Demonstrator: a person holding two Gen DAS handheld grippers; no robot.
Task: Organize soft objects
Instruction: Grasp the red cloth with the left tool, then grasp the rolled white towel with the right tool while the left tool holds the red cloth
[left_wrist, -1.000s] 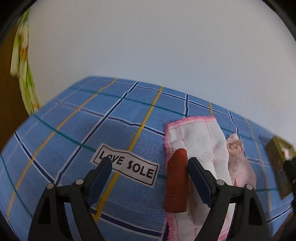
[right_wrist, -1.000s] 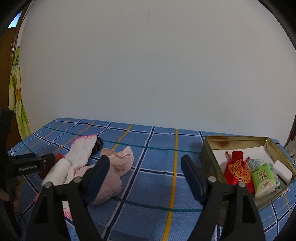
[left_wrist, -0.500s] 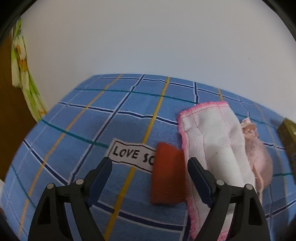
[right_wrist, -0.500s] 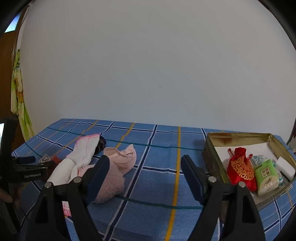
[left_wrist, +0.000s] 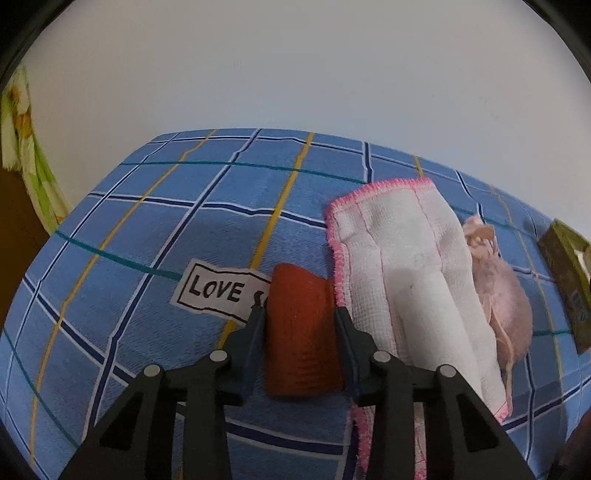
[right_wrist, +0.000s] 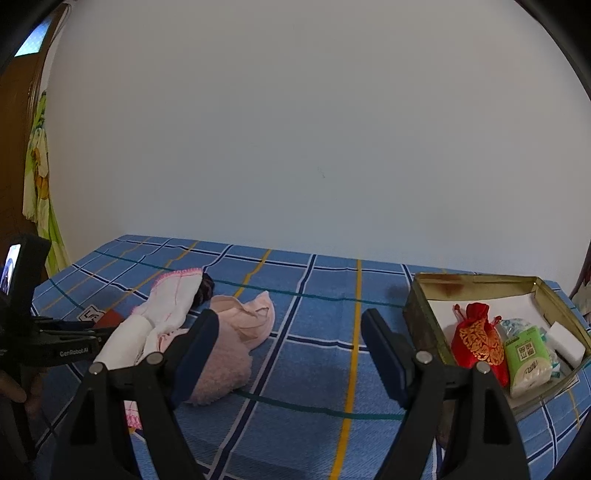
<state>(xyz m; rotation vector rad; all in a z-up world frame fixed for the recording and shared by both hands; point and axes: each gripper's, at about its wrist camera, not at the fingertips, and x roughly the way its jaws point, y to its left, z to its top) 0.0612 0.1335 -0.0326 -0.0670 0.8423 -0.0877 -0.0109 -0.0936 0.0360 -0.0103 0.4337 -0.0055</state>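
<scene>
Domestic bedroom. Evidence: bed with blue plaid sheet (right_wrist: 306, 354) set against a plain white wall (right_wrist: 295, 147); floral curtain (right_wrist: 37, 177) and wooden door frame (right_wrist: 16, 147) left of the bed; tin box (right_wrist: 417, 314) of household sundries on the bed's right side.

Your rust-red cloth (left_wrist: 299, 328) covers the end of the "LOVE" label (left_wrist: 221, 290). A dark item (right_wrist: 205, 290) behind the white towel (right_wrist: 166, 306) is too hidden to identify. The tin (left_wrist: 565, 280) is cut off at the left wrist view's edge.

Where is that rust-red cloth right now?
In the left wrist view the red cloth lies on the bed between the left gripper's fingers, left of the white towel.
</scene>
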